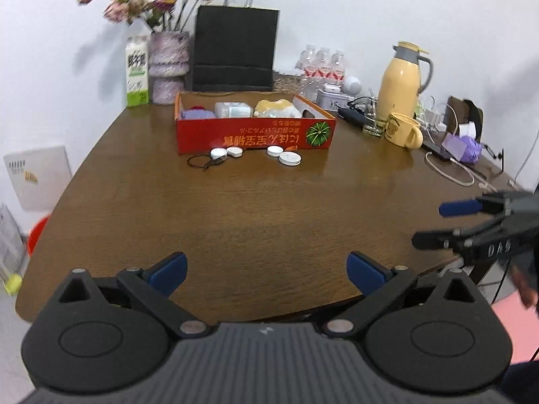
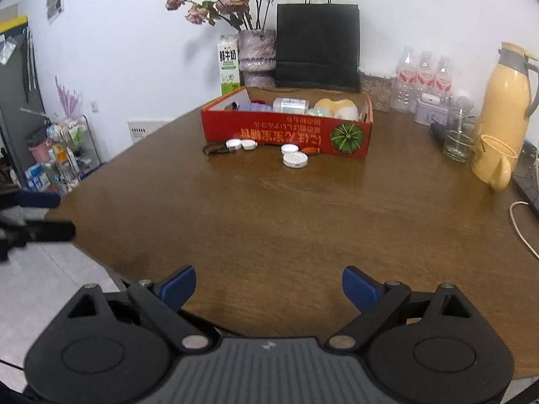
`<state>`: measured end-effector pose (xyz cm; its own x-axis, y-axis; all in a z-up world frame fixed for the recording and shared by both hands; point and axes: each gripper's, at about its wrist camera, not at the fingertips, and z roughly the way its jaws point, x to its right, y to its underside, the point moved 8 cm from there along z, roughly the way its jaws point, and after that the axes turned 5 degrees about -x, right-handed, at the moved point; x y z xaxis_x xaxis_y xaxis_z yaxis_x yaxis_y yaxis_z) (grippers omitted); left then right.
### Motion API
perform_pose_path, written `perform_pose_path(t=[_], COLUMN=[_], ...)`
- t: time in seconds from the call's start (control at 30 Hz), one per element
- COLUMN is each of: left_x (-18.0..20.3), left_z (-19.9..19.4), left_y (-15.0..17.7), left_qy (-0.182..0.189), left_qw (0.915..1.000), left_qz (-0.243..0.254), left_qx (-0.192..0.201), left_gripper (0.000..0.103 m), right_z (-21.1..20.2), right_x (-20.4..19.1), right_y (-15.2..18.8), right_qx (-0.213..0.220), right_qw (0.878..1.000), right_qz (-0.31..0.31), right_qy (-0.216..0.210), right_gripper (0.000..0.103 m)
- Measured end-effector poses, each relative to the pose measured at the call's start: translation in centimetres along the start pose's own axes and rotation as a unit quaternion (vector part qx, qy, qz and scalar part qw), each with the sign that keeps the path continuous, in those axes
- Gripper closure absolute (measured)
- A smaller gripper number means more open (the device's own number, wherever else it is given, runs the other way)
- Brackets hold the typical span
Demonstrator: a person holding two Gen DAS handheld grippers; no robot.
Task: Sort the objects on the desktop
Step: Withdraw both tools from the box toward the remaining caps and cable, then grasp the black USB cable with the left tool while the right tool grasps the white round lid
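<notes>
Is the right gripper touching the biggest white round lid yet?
Apart. The right wrist view shows the right gripper open near the table edge, bare wood between it and the lid.

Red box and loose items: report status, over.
Both tongs, left and right, open, empty, over near table edge. Four white lids and black cord loose before red box. Path clear.

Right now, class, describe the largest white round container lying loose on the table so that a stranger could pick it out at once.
Find the red cardboard box with a green pumpkin printed on its front, on the brown table. Four white round containers lie before it; the largest white round container is at the right, nearest the table's near edge. It is wider and flatter than the smaller one touching it.
</notes>
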<state>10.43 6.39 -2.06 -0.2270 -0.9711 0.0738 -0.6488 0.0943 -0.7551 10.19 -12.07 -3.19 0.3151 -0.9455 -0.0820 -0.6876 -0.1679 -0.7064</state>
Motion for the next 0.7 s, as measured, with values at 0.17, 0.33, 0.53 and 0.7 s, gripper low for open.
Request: perform_pose_path(t=[0.17,0.33,0.53,0.7], left_x=[-0.7,-3.3,-6.6,-7.8], left_z=[2.3,6.7,11.5,17.0], left_y=[-0.6,-2.5,-6.4,-10.4], left_qy=[-0.016,-0.043,-0.058,-0.035], left_qw=[0.9998,0.9983,0.9975,0.9986], left_qz=[0.011,-0.005,-0.004,0.022], left_qx=[-0.001,-0.038,-0.040,-0.034], left_gripper=[0.000,0.000,0.016,0.033], right_z=[2.1,6.5,11.1,16.0], right_x=[1.1,2.1,2.8,3.9], right_y=[-1.2,-2.7,-6.3,-10.4], right_qx=[0.008,-0.027,-0.019,-0.014], right_qw=[1.000,0.999,1.000,1.000], right_qz=[0.018,0.022,0.009,0.014], right_qy=[-0.003,-0.007,-0.012,-0.015], right_gripper=[0.009,0.012,0.021,0.037])
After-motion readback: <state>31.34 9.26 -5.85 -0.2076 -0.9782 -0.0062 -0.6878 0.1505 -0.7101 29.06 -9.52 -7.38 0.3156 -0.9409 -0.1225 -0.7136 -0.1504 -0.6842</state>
